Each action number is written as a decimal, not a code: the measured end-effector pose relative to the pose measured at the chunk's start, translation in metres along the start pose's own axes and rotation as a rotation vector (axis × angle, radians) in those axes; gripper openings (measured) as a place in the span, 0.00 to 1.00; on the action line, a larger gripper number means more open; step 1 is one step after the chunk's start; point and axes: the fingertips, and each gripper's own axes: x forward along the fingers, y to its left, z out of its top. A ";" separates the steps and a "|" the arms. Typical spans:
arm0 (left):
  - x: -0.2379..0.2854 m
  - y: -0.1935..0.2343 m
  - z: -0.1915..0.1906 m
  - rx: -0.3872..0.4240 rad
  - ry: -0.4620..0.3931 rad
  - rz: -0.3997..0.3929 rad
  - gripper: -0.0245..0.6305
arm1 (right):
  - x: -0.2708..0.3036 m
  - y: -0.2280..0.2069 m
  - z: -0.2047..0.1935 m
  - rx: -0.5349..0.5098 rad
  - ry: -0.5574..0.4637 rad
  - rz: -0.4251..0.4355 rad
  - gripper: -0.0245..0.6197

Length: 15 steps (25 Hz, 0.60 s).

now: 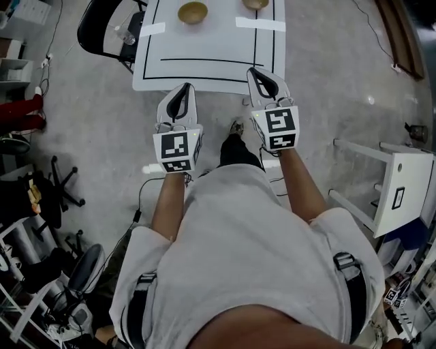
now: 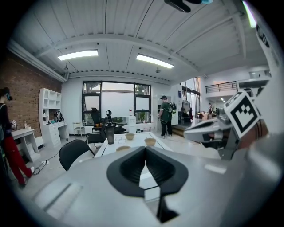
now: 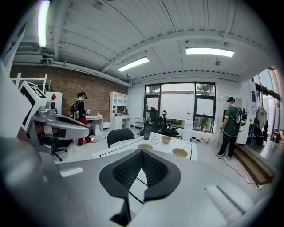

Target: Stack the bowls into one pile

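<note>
While the left gripper (image 1: pixel 183 88) and right gripper (image 1: pixel 255 72) are both pinched shut on nothing, the bowls (image 1: pixel 193 11) lie unstacked on the white table (image 1: pixel 204 65) at twelve o'clock; the right gripper, already at the table's edge, is nearer.

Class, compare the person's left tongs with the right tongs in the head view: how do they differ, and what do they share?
The grey left tongs sit nearer the person's body; the grey right tongs reach further towards the white table. The left tongs' marker cube bears a different black-and-white pattern from the right tongs' marker cube. Both are shut, hold nothing and point towards the table.
</note>
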 end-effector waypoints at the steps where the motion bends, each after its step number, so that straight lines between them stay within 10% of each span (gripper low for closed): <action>1: 0.011 -0.001 0.003 0.006 0.008 -0.002 0.04 | 0.008 -0.006 0.002 -0.011 0.008 0.013 0.04; 15: 0.097 -0.024 0.022 0.169 0.112 -0.003 0.04 | 0.062 -0.086 -0.020 -0.061 0.163 0.063 0.04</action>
